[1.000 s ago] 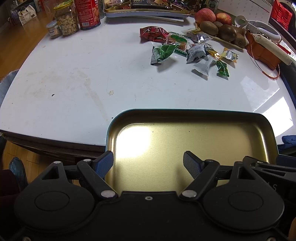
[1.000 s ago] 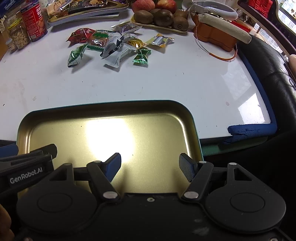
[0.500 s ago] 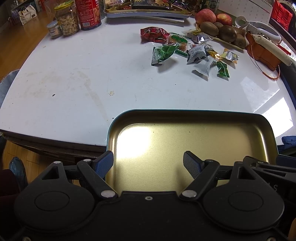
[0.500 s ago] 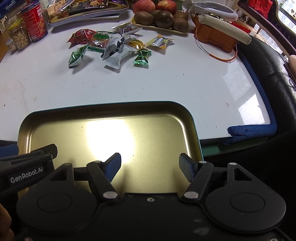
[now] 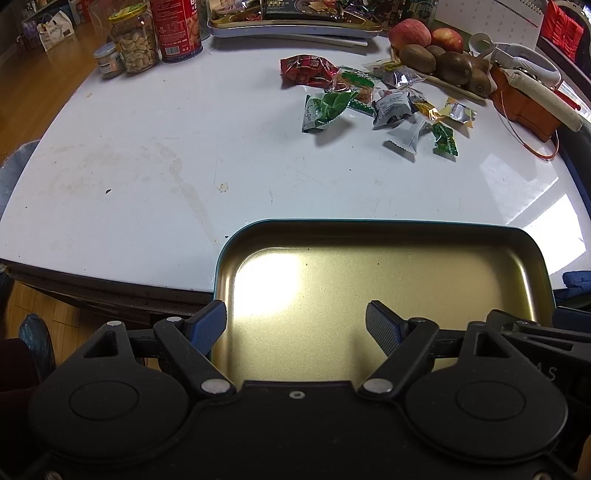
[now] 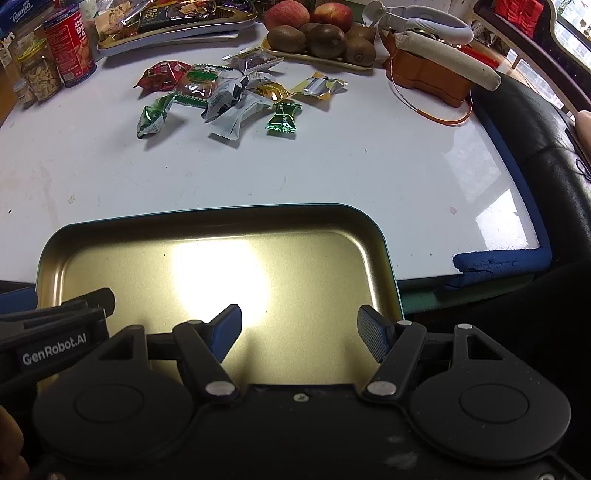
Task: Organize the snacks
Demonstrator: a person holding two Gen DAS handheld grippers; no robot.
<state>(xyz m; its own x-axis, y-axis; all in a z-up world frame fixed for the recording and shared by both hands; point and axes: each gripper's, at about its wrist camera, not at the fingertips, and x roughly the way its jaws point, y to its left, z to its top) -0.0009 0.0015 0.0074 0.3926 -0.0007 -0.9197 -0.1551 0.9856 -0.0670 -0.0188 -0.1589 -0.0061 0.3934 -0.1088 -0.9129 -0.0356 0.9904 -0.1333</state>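
An empty gold tin tray (image 5: 406,236) with a teal rim sits at the table's near edge; it also shows in the right wrist view (image 6: 221,218). Several wrapped snacks lie in a loose pile at the far middle of the white table: a red pack (image 5: 308,70), a green pack (image 5: 325,109), a white pack (image 5: 408,134), a small green candy (image 6: 283,117). My left gripper (image 5: 295,325) is open and empty over the tray's near left part. My right gripper (image 6: 299,326) is open and empty over the tray's near right part.
A plate of kiwis and apples (image 5: 439,55) and an orange case (image 5: 524,107) stand at the far right. A peanut jar (image 5: 133,40) and a red can (image 5: 175,29) stand far left. A second filled tray (image 5: 295,18) is at the back.
The tray and snack pile sit slightly lower in both views, so both grippers have edged a little forward. Both stay open and empty.
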